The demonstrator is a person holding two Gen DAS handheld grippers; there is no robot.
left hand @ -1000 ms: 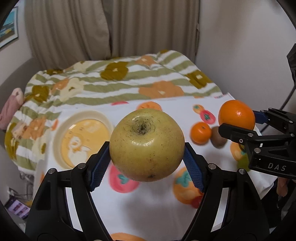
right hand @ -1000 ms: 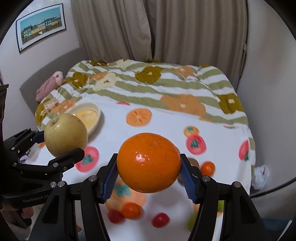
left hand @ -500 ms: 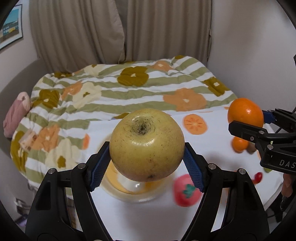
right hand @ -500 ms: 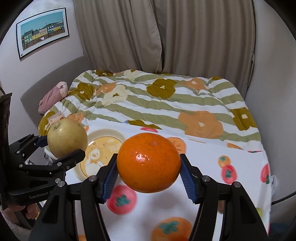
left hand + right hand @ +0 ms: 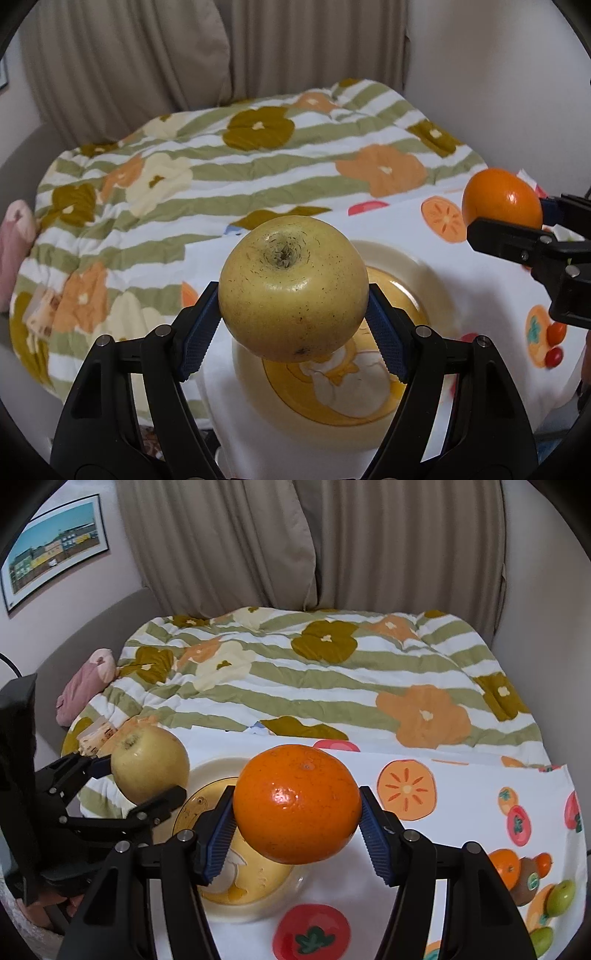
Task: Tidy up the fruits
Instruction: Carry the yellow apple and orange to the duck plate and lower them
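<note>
Now | left tool (image 5: 293, 325) clamped on apple (image 5: 291, 288) | right tool (image 5: 297, 830) clamped on orange (image 5: 297, 803)

Black gripper (image 5: 293, 326) frames — blue ribbed jaws, seemingly rubber

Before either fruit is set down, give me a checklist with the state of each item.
1. Left tool clamped on the yellow apple: ok.
2. Right tool clamped on the orange: ok.
3. Plate below the apple, in both views: ok.
4. Plate free of other fruit: ok where visible; the held fruits hide part of it.
5. The two tools apart, not touching: ok.
6. Loose fruits lie clear of the plate on the cloth: ok.
</note>
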